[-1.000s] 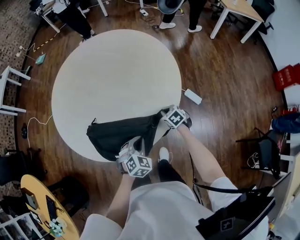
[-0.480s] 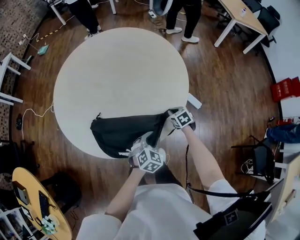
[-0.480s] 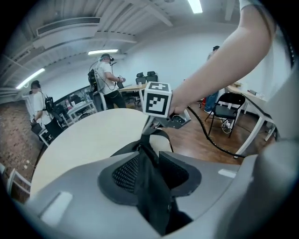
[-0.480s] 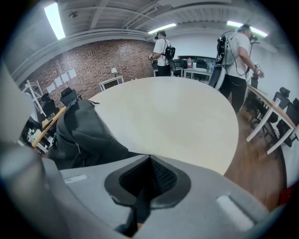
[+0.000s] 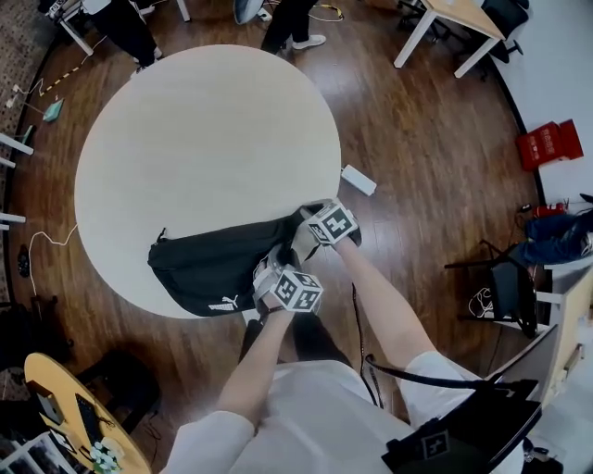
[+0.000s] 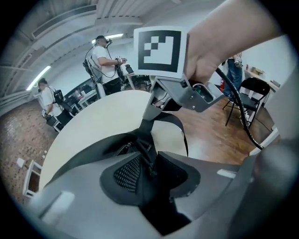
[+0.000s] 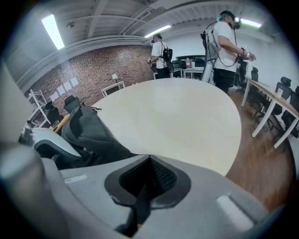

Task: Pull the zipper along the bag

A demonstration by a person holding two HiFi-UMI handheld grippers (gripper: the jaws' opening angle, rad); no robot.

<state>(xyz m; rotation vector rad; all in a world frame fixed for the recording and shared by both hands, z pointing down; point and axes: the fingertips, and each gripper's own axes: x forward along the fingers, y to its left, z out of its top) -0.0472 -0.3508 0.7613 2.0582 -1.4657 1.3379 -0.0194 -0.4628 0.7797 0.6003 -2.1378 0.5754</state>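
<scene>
A black bag (image 5: 215,266) lies on the round pale table (image 5: 204,139) near its front edge. My left gripper (image 5: 274,267) is at the bag's right end. In the left gripper view its jaws (image 6: 150,156) are opening, and the zipper's pull cord (image 6: 148,161) hangs loose in the gap between the pads. My right gripper (image 5: 312,217) sits just past the bag's right tip, shut on the bag's black strap (image 7: 141,200). The same strap (image 6: 175,122) runs up to the right gripper's jaws in the left gripper view.
The bag's front side lies along the table's near edge (image 5: 185,310). A white power strip (image 5: 358,180) lies on the wooden floor right of the table. People stand beyond the far edge (image 5: 287,23). A black chair (image 5: 505,287) and a red crate (image 5: 548,143) stand at the right.
My left gripper has moved along the bag toward its right end and now sits close to the right gripper. The right gripper has kept its place at the bag's tip.
</scene>
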